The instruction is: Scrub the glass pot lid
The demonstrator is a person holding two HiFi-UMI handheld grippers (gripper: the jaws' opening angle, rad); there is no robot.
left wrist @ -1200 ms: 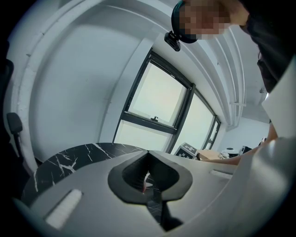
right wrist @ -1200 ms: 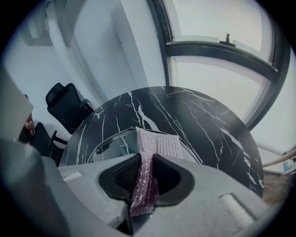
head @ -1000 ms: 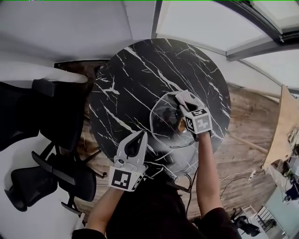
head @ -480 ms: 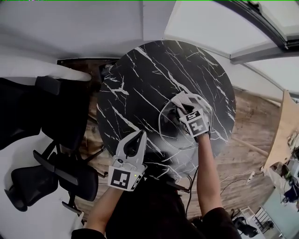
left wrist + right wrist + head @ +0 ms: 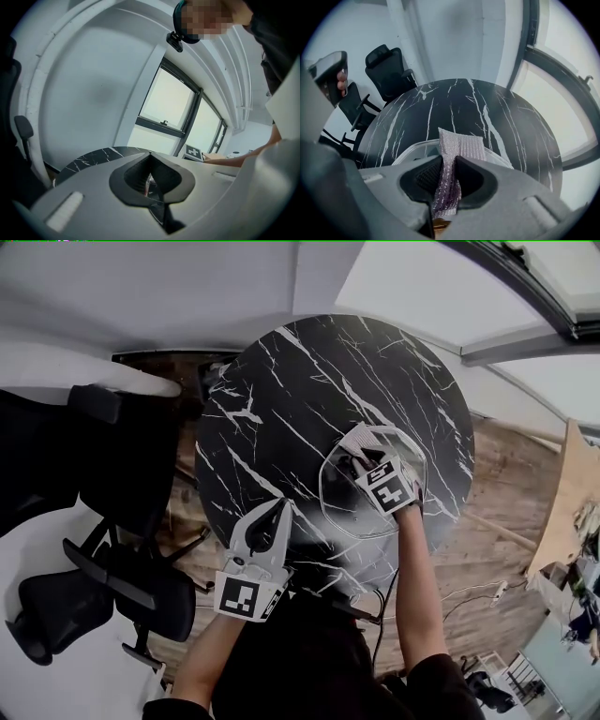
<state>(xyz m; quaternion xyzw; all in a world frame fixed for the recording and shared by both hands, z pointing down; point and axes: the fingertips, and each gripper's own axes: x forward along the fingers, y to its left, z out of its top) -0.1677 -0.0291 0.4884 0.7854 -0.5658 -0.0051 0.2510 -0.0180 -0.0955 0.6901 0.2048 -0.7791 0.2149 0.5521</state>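
Note:
The glass pot lid lies flat on the right half of the round black marble table. My right gripper is over the lid's far part, shut on a silvery scrub cloth that rests on the glass. In the right gripper view the cloth sticks out beyond the jaws of the right gripper, over the lid's rim. My left gripper hovers at the table's near left edge, apart from the lid. It is shut, with nothing in it.
Black office chairs stand left of the table, one also in the right gripper view. Wood floor lies to the right. Windows line the far wall. The table edge shows past the left jaws.
My right gripper has slid the cloth a little to the left across the lid. The left gripper has stayed at the table's near edge.

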